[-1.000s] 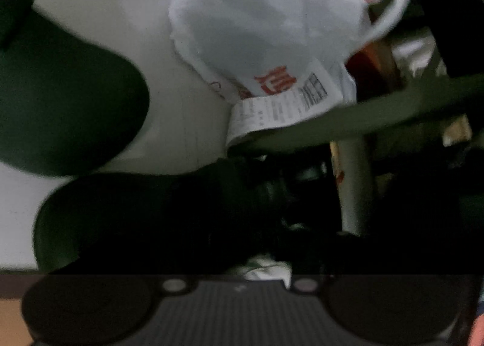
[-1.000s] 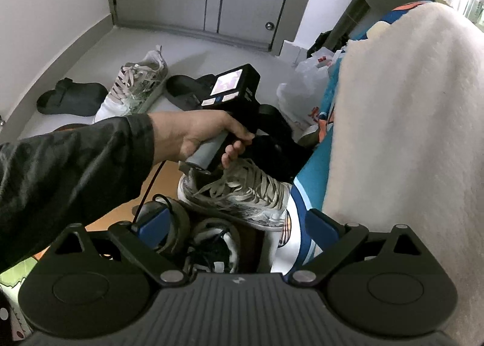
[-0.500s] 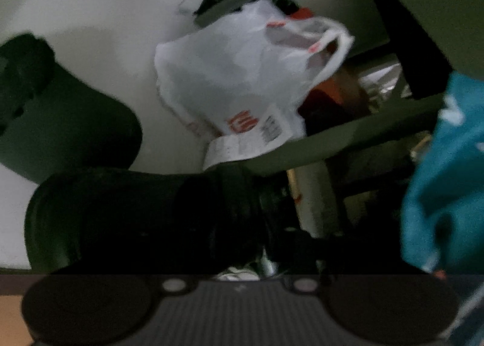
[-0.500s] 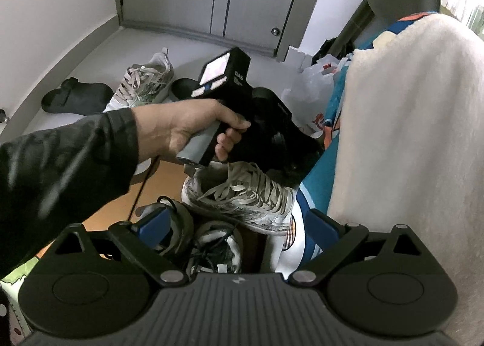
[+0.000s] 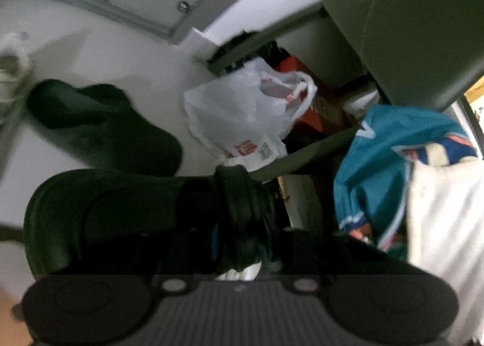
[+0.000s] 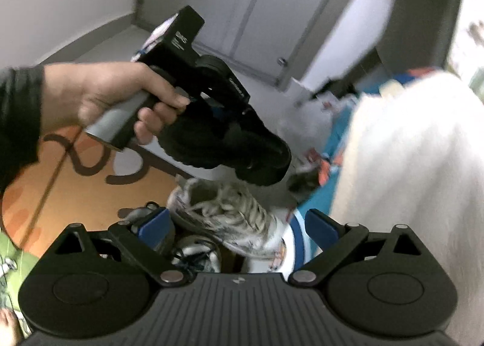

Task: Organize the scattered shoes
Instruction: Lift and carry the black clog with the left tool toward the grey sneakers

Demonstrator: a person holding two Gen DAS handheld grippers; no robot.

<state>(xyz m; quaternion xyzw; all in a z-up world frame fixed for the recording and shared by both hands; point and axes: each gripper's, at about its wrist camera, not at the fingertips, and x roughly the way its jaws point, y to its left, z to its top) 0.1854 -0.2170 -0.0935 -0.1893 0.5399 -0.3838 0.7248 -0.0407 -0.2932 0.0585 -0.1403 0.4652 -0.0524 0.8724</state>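
A hand holds my left gripper (image 6: 230, 113) in mid-air, shut on a black slipper (image 6: 230, 146) that hangs above a grey-white laced sneaker (image 6: 230, 219). In the left wrist view the held slipper (image 5: 121, 219) fills the lower part of the frame and hides the fingers. Its mate, a second black slipper (image 5: 115, 125), lies on the pale floor beyond. A blurred light sneaker (image 5: 12, 73) shows at the far left. My right gripper (image 6: 237, 225) stands open above the laced sneaker, with nothing between its blue pads (image 6: 154, 225).
A white plastic bag (image 5: 242, 113) sits by the wall corner near a dark frame. A teal garment (image 5: 393, 164) and a white towel (image 6: 408, 179) hang at the right. An orange mat (image 6: 75, 188) lies at the left. Another dark-laced shoe (image 6: 196, 255) lies below the sneaker.
My left gripper has risen off the floor with the black slipper and now hangs above the laced sneaker. The right wrist view has tilted and come closer to it.
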